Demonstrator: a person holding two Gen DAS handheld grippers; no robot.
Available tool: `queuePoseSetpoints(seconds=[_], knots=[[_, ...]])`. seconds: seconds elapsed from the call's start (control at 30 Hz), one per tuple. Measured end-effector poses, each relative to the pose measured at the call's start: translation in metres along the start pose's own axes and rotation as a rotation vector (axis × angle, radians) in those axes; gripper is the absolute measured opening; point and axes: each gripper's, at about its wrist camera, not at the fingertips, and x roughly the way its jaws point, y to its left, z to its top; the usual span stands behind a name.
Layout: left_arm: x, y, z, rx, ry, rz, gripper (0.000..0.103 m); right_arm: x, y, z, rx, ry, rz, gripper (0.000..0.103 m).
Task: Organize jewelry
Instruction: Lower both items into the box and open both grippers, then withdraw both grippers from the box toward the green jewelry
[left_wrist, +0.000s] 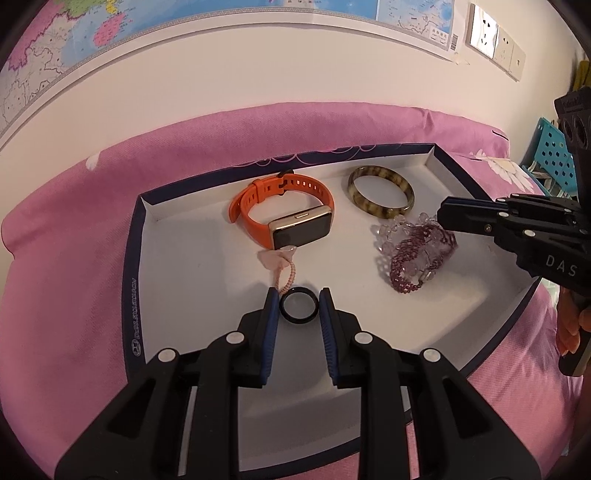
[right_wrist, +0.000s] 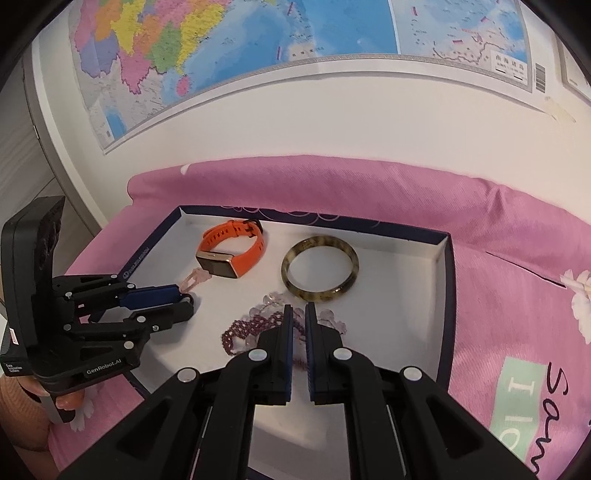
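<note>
A shallow white tray with a dark blue rim (left_wrist: 130, 266) (right_wrist: 445, 295) lies on a pink bedcover. In it are an orange-strapped smartwatch (left_wrist: 291, 218) (right_wrist: 236, 254), a mottled brown bangle (left_wrist: 380, 194) (right_wrist: 319, 269), a purple and clear bead bracelet (left_wrist: 413, 251) (right_wrist: 251, 325) and a pink charm on a cord (left_wrist: 280, 262) (right_wrist: 194, 280). My left gripper (left_wrist: 297, 306) (right_wrist: 186, 301) is shut on a black ring (left_wrist: 298, 305) low over the tray floor. My right gripper (right_wrist: 299, 314) (left_wrist: 443, 218) stands over the bead bracelet, its pads a narrow gap apart with nothing between them.
The pink bedcover (left_wrist: 66, 258) (right_wrist: 517, 295) surrounds the tray. A wall with a map (right_wrist: 258, 55) stands behind. A blue perforated rack (left_wrist: 554, 155) is at the far right. The person's hand (right_wrist: 22, 406) holds the left gripper at the tray's left edge.
</note>
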Motion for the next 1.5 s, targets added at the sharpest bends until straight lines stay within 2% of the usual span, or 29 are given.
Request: queuePoseSetpoints(seconds=[0.1, 0.17, 0.23, 0.4, 0.47, 0.5, 0.53, 0.67, 0.87, 1.17, 1.5], knots=[[-0.001, 0.001, 0.000, -0.005, -0.001, 0.000, 0.023, 0.000, 0.000, -0.002, 0.005, 0.003, -0.001, 0.008], [-0.002, 0.001, 0.000, -0.008, -0.003, 0.005, 0.029, -0.003, 0.001, -0.003, 0.006, 0.000, -0.002, 0.008], [-0.004, 0.002, 0.000, -0.013, -0.011, 0.008, 0.030, -0.005, 0.001, -0.004, 0.008, -0.005, -0.002, 0.008], [-0.021, 0.002, 0.000, -0.010, -0.051, 0.023, 0.040, -0.021, 0.004, -0.012, 0.012, -0.027, 0.009, 0.015], [-0.029, 0.002, -0.002, -0.003, -0.067, 0.022, 0.047, -0.029, 0.006, -0.016, 0.009, -0.037, 0.016, 0.022], [-0.035, 0.001, -0.003, 0.003, -0.077, 0.021, 0.048, -0.035, 0.007, -0.020, 0.010, -0.044, 0.020, 0.031], [-0.041, 0.000, -0.005, 0.011, -0.086, 0.021, 0.048, -0.040, 0.009, -0.024, 0.006, -0.052, 0.028, 0.034], [-0.062, -0.004, -0.016, 0.018, -0.113, -0.023, 0.048, -0.058, 0.020, -0.040, -0.035, -0.058, 0.046, 0.034], [-0.090, -0.011, -0.047, 0.062, -0.134, -0.055, 0.049, -0.076, 0.044, -0.075, -0.104, -0.016, 0.103, 0.034], [-0.096, -0.015, -0.090, 0.072, -0.098, -0.075, 0.050, -0.064, 0.068, -0.116, -0.125, 0.076, 0.135, 0.034], [-0.098, -0.014, -0.109, 0.039, -0.086, -0.085, 0.054, -0.052, 0.079, -0.121, -0.108, 0.081, 0.098, 0.033]])
